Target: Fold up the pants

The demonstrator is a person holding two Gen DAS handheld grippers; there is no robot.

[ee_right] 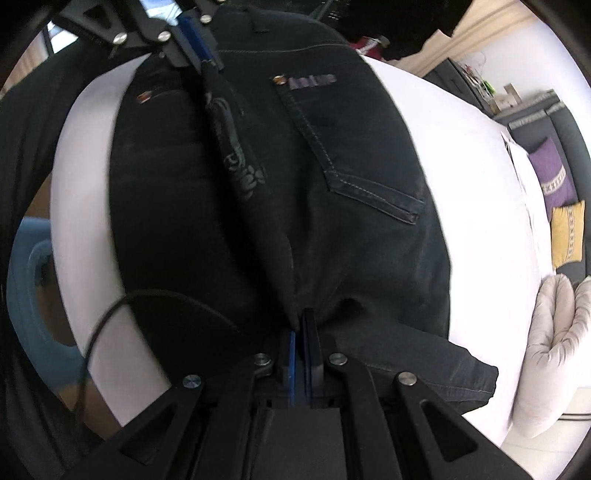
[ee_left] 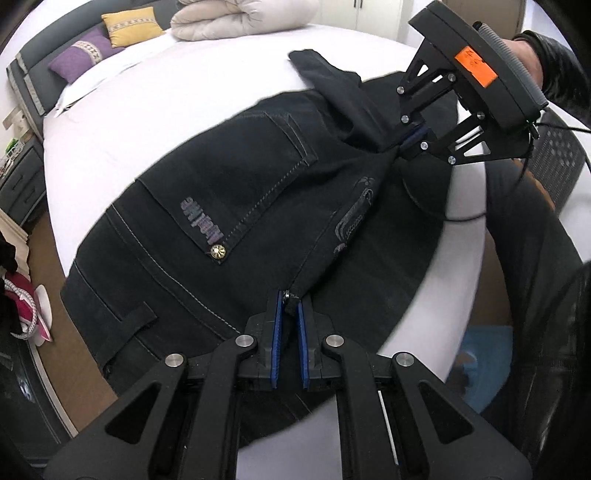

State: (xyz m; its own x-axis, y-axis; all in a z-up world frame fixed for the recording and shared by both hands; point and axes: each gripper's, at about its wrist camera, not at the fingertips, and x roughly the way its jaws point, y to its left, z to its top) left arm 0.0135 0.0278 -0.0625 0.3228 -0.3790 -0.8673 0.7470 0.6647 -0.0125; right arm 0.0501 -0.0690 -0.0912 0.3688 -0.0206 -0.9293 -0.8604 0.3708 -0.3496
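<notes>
- On the white bed (ee_left: pixel 155 110), left wrist view: your left gripper (ee_left: pixel 290 299) is clamped on the dark pants (ee_left: pixel 207 192) at the waistband; purple pillow (ee_left: pixel 79 59), yellow pillow (ee_left: pixel 127 24) and rolled duvet (ee_left: pixel 236 18) sit well behind.
- Same view: your right gripper (ee_left: pixel 410 138) pinches the crotch fold.
- Right wrist view: right gripper (ee_right: pixel 301 325) closed on fabric, a black cable (ee_right: pixel 107 317) looping across the sheet beside it.

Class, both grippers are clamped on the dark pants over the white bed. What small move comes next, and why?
Probably lower both together and lay the fold flat. The left gripper and right gripper each pinch the pants along a raised middle crease, one half already doubled over on the bed.
</notes>
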